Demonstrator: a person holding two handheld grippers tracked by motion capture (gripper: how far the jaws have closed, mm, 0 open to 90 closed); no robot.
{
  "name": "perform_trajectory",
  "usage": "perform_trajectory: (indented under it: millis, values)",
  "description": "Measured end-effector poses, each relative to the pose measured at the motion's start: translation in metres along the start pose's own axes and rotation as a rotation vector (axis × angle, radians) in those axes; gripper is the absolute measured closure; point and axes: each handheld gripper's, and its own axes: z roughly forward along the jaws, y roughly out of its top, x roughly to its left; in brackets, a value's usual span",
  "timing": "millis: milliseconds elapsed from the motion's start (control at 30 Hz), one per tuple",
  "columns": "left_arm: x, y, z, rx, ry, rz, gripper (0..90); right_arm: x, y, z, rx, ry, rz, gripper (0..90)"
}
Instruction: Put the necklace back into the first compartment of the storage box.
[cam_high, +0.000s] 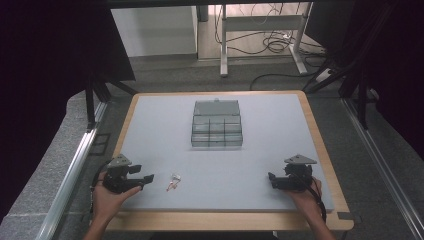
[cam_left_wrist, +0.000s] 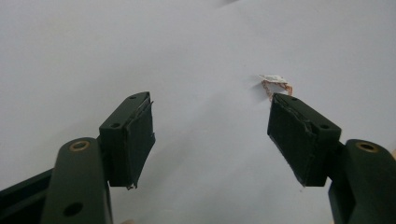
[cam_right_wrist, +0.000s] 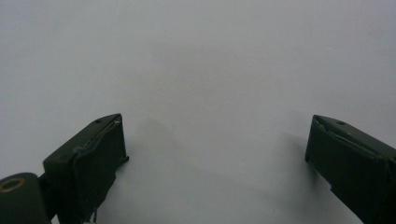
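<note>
While both hands rested at the near edge of the table (cam_high: 150, 107), the left gripper (cam_high: 144, 180) sat at the near left corner of the grey mat, held from below by the person's left hand (cam_high: 111, 197). Its jaws stood spread wide with nothing between them, as the left gripper view made plain: the left gripper (cam_left_wrist: 211, 135) looked out over bare grey surface. A small white and reddish item (cam_high: 173, 182) lay on the mat just to the right of those jaws, near them but apart (too small to say what it was, perhaps a bit of wire or a tag). Seen from the left gripper view, the same small item (cam_left_wrist: 274, 82) lay just past the tip of the jaw on the right side of that view, not inside the gap.

At the near right corner, the right gripper (cam_high: 274, 179) was held by the right hand (cam_high: 305, 197), pointing left toward the middle of the mat. In the right gripper view, the right gripper (cam_right_wrist: 215, 144) also had its jaws parted wide, empty, with plain grey mat ahead.

A clear plastic compartment box (cam_high: 217, 125) stood at the middle of the table, farther back, well apart from both grippers and from the small item. Its lid was open and tilted back, and its compartments lay in rows.
</note>
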Motion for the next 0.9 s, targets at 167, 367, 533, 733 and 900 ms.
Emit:
perform_trajectory:
  millis: [167, 367, 533, 733, 900]
  values:
    - [0.001, 0.002, -0.005, -0.011, 0.003, -0.008, 32.9, 0.000, 0.000, 0.000, 0.000, 0.002, 0.001, 5.0]
    - [-0.004, 0.006, -0.008, -0.005, -0.011, -0.002, 35.5, 0.000, 0.000, 0.000, 0.001, 0.002, 0.003, 4.9]
    - [-0.011, 0.012, -0.014, -0.007, -0.036, 0.021, 36.0, 0.000, 0.000, 0.000, 0.001, 0.002, 0.002, 4.9]
    - [-0.017, 0.015, -0.014, 0.013, -0.039, 0.044, 36.5, 0.000, 0.000, 0.000, 0.001, 0.002, 0.002, 5.0]
    - [-0.027, 0.019, -0.010, 0.045, -0.037, 0.076, 37.0, 0.000, 0.000, 0.000, 0.001, 0.003, 0.002, 4.9]
